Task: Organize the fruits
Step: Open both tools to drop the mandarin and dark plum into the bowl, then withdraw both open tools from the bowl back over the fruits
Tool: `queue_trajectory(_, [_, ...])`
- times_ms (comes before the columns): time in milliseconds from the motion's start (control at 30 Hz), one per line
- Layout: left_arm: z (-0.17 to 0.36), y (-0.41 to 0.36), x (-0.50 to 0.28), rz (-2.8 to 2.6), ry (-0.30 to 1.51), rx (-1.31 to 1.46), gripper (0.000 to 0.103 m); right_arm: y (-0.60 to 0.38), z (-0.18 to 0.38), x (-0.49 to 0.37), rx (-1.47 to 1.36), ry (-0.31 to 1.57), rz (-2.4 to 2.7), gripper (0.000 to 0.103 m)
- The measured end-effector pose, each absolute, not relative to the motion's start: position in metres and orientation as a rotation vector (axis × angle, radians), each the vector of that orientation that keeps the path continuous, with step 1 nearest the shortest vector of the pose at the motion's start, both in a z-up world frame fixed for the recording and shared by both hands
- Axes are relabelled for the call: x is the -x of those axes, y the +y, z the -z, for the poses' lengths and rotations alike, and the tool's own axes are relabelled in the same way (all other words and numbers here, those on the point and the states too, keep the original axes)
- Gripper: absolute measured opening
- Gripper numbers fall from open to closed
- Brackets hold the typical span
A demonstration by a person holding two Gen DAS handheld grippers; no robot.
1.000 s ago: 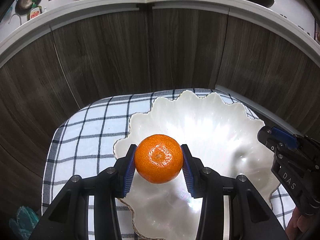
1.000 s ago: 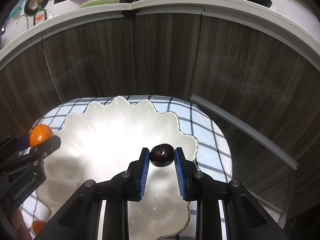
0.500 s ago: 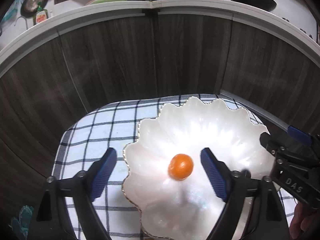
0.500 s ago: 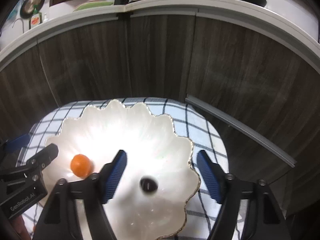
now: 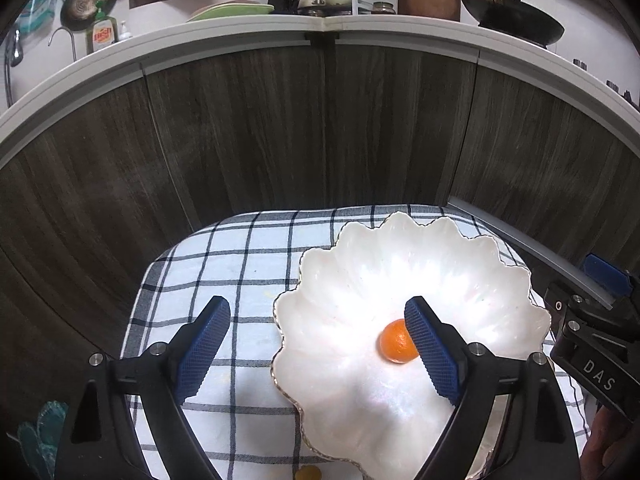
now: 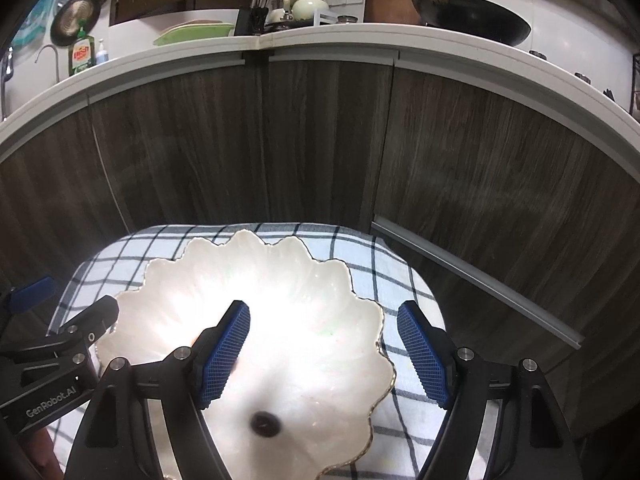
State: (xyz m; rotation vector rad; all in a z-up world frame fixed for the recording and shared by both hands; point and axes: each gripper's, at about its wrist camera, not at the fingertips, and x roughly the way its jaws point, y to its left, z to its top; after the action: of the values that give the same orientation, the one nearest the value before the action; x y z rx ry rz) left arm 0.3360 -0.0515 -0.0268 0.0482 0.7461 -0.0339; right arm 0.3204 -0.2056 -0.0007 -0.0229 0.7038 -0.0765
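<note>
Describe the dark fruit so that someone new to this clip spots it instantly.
Find the blue-and-white checked cloth below the wooden cabinets; on it sits a white scalloped shell-shaped dish. Near the dish's front edge lies a small, round, dark purple fruit, much darker and smaller than the orange mandarin sharing the dish.

Checked cloth [image 5: 240, 272] over a surface, under white scalloped bowl [image 5: 516, 280]; perhaps fruit [image 5: 308, 472] at the near edge.

Glossy pearly bowl [image 5: 400, 280]; woven checked cloth [image 5: 224, 264]; matt wood-grain cabinet [image 5: 240, 140].
</note>
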Motion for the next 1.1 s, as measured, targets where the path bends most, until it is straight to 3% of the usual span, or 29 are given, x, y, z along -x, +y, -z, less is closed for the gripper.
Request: queue_trajectory(1100, [0.009, -0.031, -0.255, 0.034, 0.7, -0.088, 0.089, -0.193, -0.017, -0.245, 0.035, 0.649, 0.097, 0.077])
